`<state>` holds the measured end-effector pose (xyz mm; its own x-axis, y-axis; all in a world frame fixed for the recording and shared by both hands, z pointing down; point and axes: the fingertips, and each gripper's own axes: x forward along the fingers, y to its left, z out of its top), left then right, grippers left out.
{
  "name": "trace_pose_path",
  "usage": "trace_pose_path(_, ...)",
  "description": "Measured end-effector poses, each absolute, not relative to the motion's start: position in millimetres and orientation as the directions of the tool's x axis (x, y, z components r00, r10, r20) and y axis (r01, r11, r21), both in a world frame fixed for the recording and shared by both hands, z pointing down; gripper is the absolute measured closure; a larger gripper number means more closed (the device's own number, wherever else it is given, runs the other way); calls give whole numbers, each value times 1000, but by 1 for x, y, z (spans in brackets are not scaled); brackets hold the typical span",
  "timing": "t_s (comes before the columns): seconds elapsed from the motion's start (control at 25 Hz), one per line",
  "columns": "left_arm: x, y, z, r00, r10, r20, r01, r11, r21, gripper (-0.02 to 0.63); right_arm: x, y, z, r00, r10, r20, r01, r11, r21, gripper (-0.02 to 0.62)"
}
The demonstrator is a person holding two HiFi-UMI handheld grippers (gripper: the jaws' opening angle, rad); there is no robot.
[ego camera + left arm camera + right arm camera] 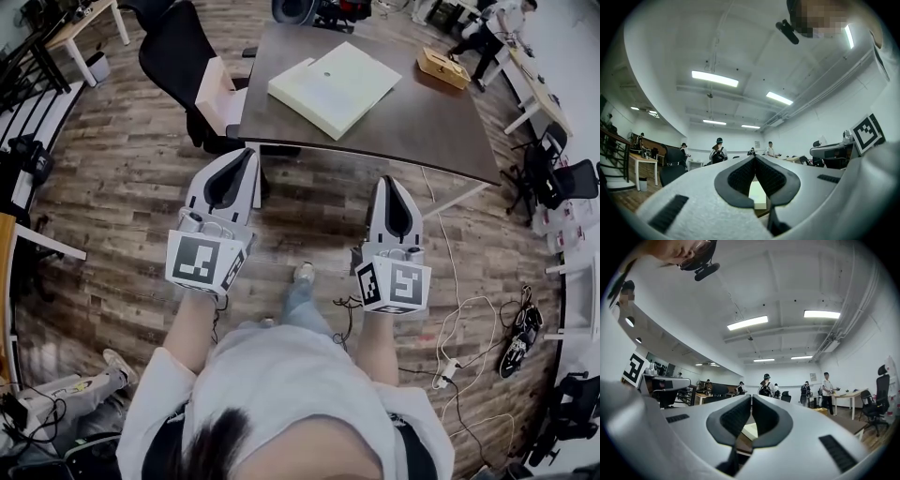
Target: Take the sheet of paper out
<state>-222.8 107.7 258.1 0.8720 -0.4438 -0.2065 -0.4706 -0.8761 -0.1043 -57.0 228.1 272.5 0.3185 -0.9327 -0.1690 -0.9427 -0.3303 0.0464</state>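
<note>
A pale, flat rectangular case lies on the dark brown table ahead of me; no loose sheet of paper shows. My left gripper and right gripper are held side by side over the wooden floor, short of the table's near edge and pointing toward it. Both have their jaw tips touching with nothing between them. In the left gripper view the left gripper shows the pale case through the gap below its tips. The right gripper frames the same case likewise.
A small wooden box sits at the table's far right. A black office chair stands at the table's left corner. Cables and a power strip lie on the floor to the right. Several people stand far across the room.
</note>
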Motion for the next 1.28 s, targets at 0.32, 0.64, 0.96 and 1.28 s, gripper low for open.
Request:
trace_pose_path(0.32, -174, 55, 250, 849, -483, -215, -511, -853, -103, 597, -4, 165, 264, 263, -950, -169, -959, -276, 58, 578)
trace_pose_path(0.64, -115, 7, 247, 824, -525, -211, -553, -828, -98, 597, 63, 108, 261, 216, -963, -161, -972, -227, 55, 578)
trace_pose_path(0.96, -53, -24, 242, 799, -557, -225, -589, -801, -107, 597, 127, 67, 262, 165, -972, -165, -984, -175, 47, 578)
trace_pose_path(1.28, -18, -39, 252, 784, -587, -200, -614, -780, -120, 597, 162, 41, 274, 119, -981, -153, -992, -124, 25, 578)
